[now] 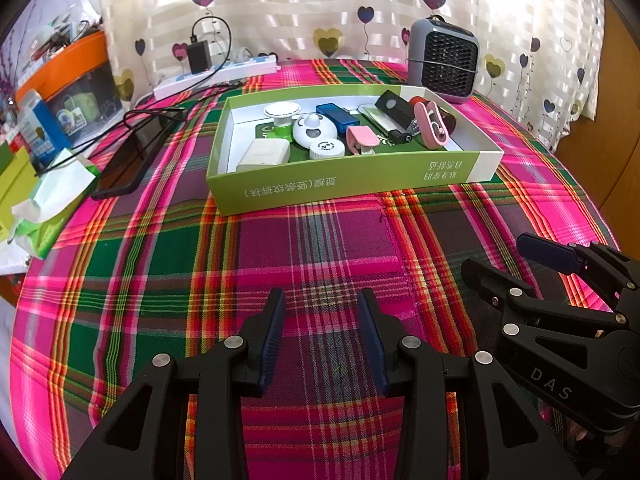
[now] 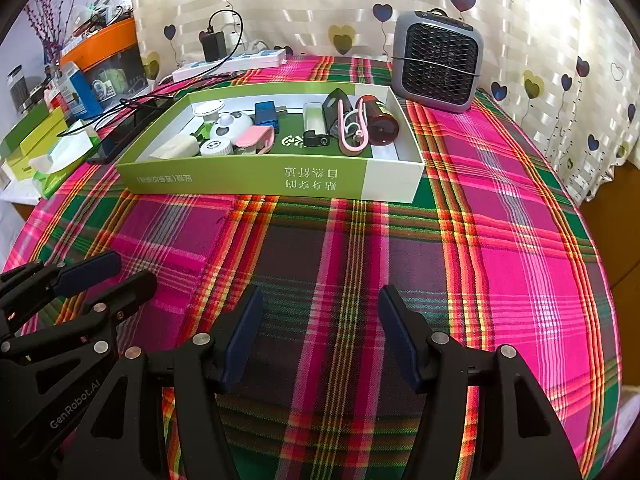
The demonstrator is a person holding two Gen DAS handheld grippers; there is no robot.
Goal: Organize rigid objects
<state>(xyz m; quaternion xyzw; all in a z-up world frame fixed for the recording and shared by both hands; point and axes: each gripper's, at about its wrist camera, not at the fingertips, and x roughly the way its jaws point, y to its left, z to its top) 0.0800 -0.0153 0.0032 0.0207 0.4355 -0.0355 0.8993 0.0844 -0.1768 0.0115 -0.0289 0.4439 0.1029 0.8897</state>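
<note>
A desk (image 2: 520, 208) under a bright plaid cloth fills both views, and the near half of it lies bare. At the far side stands a shallow green-and-white box (image 2: 248, 178), and every small rigid item in sight sits inside it: a white charger-like block (image 1: 264, 154), a round panda-faced case (image 1: 314, 130), a blue rectangular device (image 1: 338, 114), a dark red bottle (image 2: 382, 122) at the right end, and a pink clip (image 1: 362, 140). Judging by that, the sorting looks close to done. A grey fan heater (image 2: 438, 62) stands just beyond the box's right corner, and a cabled phone (image 1: 128, 160) lies to its left. The left hand-held gripper (image 1: 322, 340) hovers over the cloth with jaws partly apart and nothing between them; the right hand-held gripper (image 2: 320, 336) stands wide, also empty. The two are close side by side, so a reach toward the box could knock them together, or nudge the light box against the heater.
</note>
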